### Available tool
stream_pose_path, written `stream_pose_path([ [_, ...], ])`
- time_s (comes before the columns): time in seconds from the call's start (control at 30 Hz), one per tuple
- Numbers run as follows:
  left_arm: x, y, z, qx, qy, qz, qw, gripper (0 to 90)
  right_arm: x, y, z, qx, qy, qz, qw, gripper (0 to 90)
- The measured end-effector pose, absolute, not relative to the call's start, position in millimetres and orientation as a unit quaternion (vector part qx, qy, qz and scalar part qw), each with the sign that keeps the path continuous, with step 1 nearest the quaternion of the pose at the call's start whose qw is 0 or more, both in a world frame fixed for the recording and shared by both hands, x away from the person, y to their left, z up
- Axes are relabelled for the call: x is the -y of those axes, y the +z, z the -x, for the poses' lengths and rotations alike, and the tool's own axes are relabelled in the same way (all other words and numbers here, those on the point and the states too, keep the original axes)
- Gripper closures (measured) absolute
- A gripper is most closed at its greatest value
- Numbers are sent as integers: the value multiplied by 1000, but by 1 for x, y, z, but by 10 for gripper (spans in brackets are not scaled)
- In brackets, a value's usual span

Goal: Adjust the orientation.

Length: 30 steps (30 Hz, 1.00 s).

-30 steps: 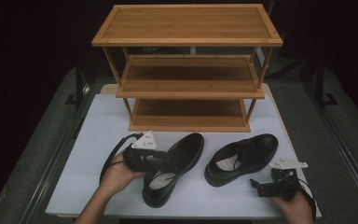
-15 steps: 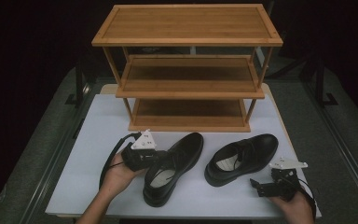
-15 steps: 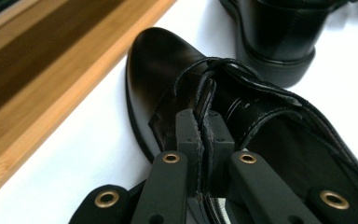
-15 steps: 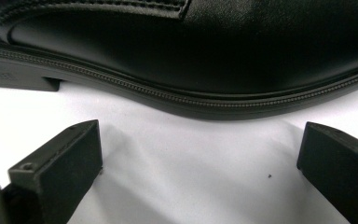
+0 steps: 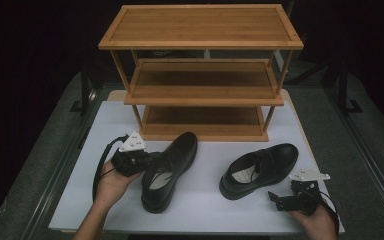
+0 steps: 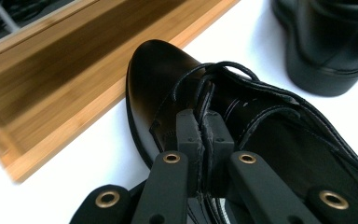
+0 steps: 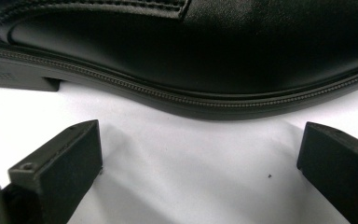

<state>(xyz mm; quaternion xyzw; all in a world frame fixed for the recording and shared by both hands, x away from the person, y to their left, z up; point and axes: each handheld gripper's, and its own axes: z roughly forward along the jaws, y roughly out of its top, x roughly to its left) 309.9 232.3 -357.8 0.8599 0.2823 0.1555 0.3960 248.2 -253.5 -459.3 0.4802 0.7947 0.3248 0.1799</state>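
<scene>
Left gripper (image 6: 204,140) pinching the left shoe's (image 5: 167,170) laced edge; right gripper (image 7: 200,154) spread wide near the right shoe (image 5: 260,169).

A staged recording setup of the lab or studio kind is suggested rather than a home. A plain white worktop (image 5: 205,210) is set on a grey floor, with darkness all around it. Black stand legs (image 5: 347,95) are seen at both sides. A bamboo shoe rack (image 5: 202,70) and two black shoes are laid out as props, and no household furniture is seen.
</scene>
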Motion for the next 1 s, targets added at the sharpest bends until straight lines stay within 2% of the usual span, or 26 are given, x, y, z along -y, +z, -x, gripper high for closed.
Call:
stream_pose_path([
  [0.33,-248,-370,-304,-303,144,-851,405,852,254,-459,-248,-795,325,-480,180,0],
  [0.53,-257,-369,-303,-300,105,-847,427,667,254,-459,-248,-795,325,-480,180,0],
  [0.63,-268,-363,-297,-291,88,-841,448,606,254,-459,-248,-795,325,-480,180,0],
  [0.7,-276,-358,-291,-289,95,-839,452,606,254,-459,-248,-795,325,-480,180,0],
  [0.8,-288,-359,-283,-286,101,-838,454,656,254,-459,-248,-795,325,-480,180,0],
  [1.0,-318,-376,-270,-296,90,-834,457,862,254,-459,-248,-795,325,-480,180,0],
])
